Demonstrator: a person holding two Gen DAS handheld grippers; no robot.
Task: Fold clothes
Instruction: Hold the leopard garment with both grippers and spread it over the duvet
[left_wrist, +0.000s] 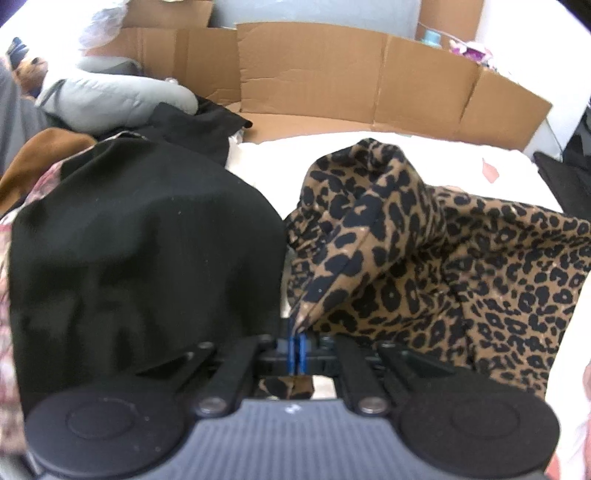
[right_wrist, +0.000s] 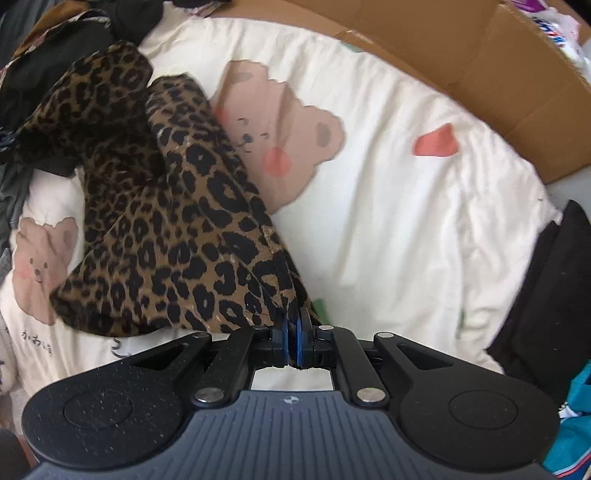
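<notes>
The left tool (left_wrist: 297, 350) has its blue pads pressed together on a pinched edge of the leopard-print garment (left_wrist: 424, 258), with a scrap of the same cloth showing beneath the pads. From that grip the fabric rises toward 12 o'clock into a bunched peak and spreads out toward 3 o'clock in loose folds. At 9 to 11 o'clock of the left wrist view lies a black garment (left_wrist: 140, 240), just beside the leopard cloth, and beyond it at 10 o'clock a grey pillow (left_wrist: 110, 99). Flattened cardboard (left_wrist: 351, 81) stands along the far side at 12 to 1 o'clock.

The right tool (right_wrist: 293, 341) is likewise clamped tight on another edge of the leopard-print garment (right_wrist: 177, 229), which stretches away from the pads toward 10 o'clock, lifted and draped over a cream bedsheet (right_wrist: 388, 221) printed with bear faces and red hearts. A bear face (right_wrist: 273, 140) shows just beside the cloth at 12 o'clock. Folded black fabric (right_wrist: 546, 295) lies at 3 o'clock on the bed's edge, and cardboard (right_wrist: 480, 62) borders the sheet at 1 o'clock.
</notes>
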